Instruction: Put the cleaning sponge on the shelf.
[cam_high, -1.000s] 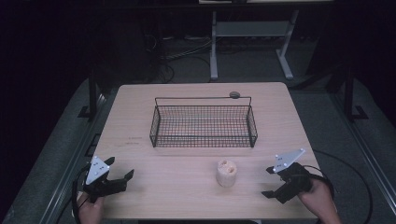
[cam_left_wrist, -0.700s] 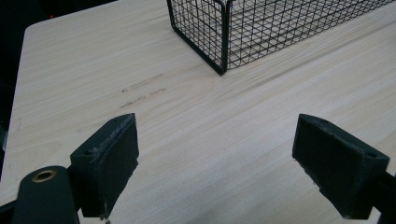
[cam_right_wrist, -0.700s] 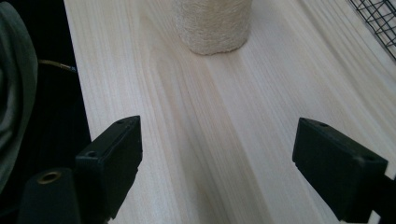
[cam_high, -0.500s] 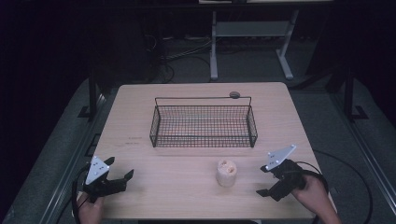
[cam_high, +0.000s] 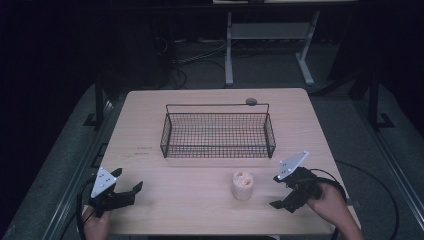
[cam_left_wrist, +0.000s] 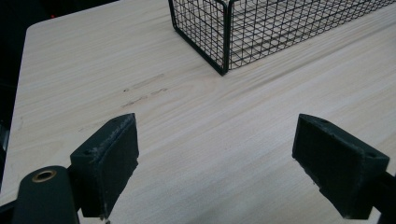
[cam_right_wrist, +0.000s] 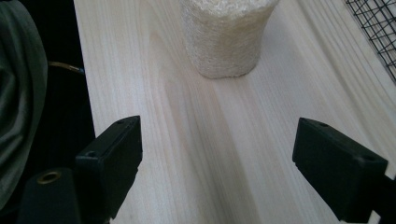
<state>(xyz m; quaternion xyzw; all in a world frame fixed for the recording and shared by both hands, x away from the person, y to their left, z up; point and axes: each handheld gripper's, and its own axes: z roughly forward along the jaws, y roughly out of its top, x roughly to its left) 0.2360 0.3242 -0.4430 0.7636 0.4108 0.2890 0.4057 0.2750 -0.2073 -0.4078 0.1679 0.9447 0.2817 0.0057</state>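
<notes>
A cream, rough-textured cylinder (cam_high: 243, 185) stands upright on the wooden table (cam_high: 200, 210), in front of an empty black wire basket (cam_high: 218, 131). My right gripper (cam_high: 276, 191) is open just right of the cylinder, with its jaws pointing at it. In the right gripper view the cylinder (cam_right_wrist: 224, 37) stands ahead of the wide-apart jaws of the right gripper (cam_right_wrist: 224, 168), with bare table between them. My left gripper (cam_high: 127, 180) is open near the front left corner. The left gripper (cam_left_wrist: 229, 172) has only tabletop between its jaws, with the basket's corner (cam_left_wrist: 224, 46) farther ahead.
A small grey round object (cam_high: 251, 101) lies behind the basket near the table's far edge. The basket's mesh (cam_right_wrist: 378, 32) shows at the right in the right gripper view. The table's front edge and a dark sleeve (cam_right_wrist: 18, 93) are at its left.
My right gripper has moved left, closer to the cream cylinder, and stays open. The left gripper has not moved.
</notes>
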